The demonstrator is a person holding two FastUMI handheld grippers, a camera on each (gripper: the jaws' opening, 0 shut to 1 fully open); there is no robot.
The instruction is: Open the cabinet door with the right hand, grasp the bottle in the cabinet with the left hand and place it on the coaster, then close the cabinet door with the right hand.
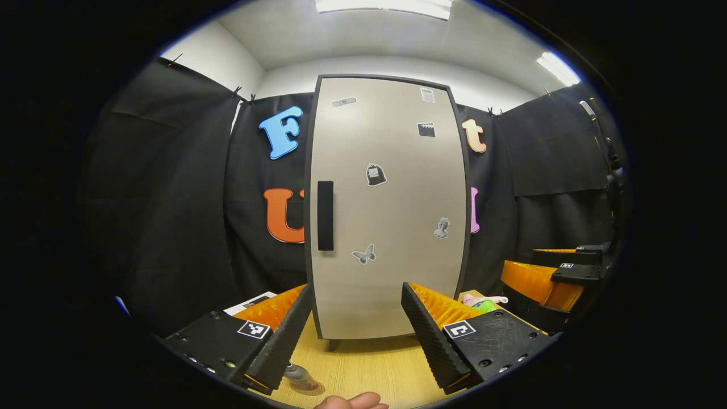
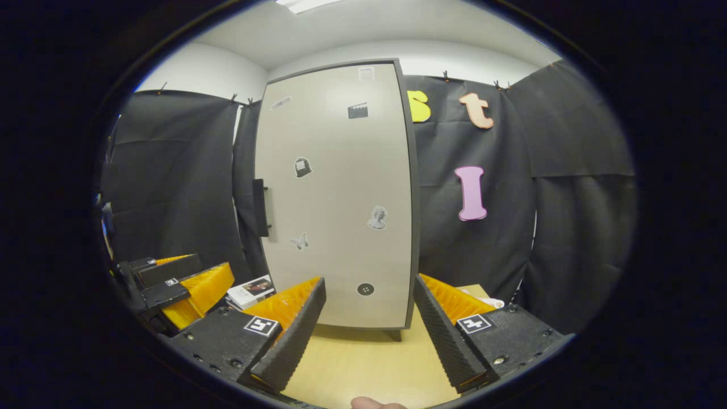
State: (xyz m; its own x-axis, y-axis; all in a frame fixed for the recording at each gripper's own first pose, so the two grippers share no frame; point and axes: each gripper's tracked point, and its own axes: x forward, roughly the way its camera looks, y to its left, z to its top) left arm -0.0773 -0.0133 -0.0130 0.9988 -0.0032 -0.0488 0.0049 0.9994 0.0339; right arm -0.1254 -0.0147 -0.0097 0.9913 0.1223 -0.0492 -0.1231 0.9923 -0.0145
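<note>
The beige cabinet (image 1: 392, 227) stands on the table straight ahead, its door shut. The black handle (image 1: 325, 216) runs along the door's left edge, and several stickers dot the door. In the right gripper view the cabinet door (image 2: 341, 199) is seen from the right, with the handle (image 2: 260, 207) sticking out at its left edge. My left gripper (image 1: 358, 289) is open, low over the table in front of the door. A small grey bottle (image 1: 296, 372) rests on a round brown coaster (image 1: 312, 389), partly behind the left finger. My right gripper (image 2: 369, 281) is open and holds nothing.
The wooden table (image 1: 369, 363) carries a pink and green toy (image 1: 483, 303) right of the cabinet and a booklet (image 2: 253, 291) to its left. A fingertip (image 1: 349, 402) shows at the bottom edge. The other gripper (image 1: 562, 278) hovers at the right.
</note>
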